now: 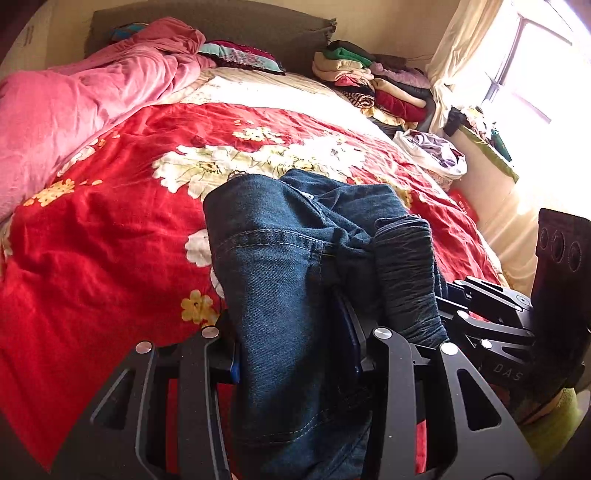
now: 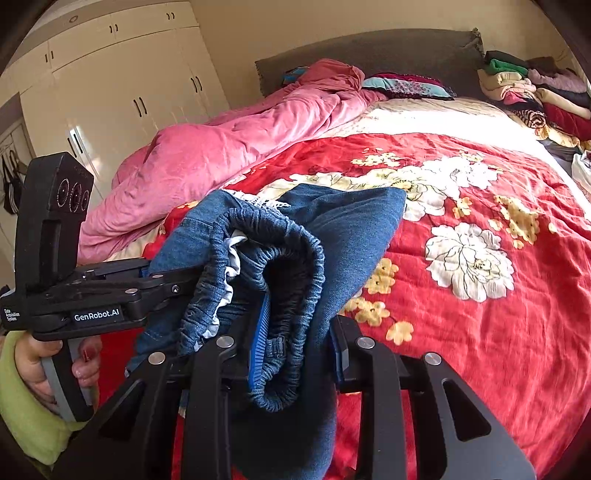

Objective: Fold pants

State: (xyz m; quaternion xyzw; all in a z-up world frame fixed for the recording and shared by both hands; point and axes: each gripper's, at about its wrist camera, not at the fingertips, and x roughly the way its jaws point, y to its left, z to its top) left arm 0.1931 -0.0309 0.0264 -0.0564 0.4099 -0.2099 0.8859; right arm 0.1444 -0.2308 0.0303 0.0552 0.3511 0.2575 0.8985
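Note:
The blue denim pants [image 1: 280, 258] hang bunched between both grippers above the red floral bedspread [image 1: 110, 240]. My left gripper [image 1: 295, 354] is shut on the denim, which drapes over and hides its fingertips. My right gripper [image 2: 299, 347] is shut on the elastic waistband [image 2: 291, 258] of the pants [image 2: 351, 221]; one blue pad [image 2: 258, 339] shows beside the cloth. The left gripper's body [image 2: 92, 291] appears at the left of the right wrist view, held in a hand, its jaws in the pants. The right gripper's body [image 1: 517, 325] shows at the right of the left wrist view.
A pink quilt [image 1: 74, 103] lies heaped along the bed's left side. Stacks of folded clothes [image 1: 369, 77] sit at the far right by the headboard [image 1: 221, 29]. A bag of clothes [image 1: 436, 155] lies near the window side. A wardrobe [image 2: 118, 85] stands at the left.

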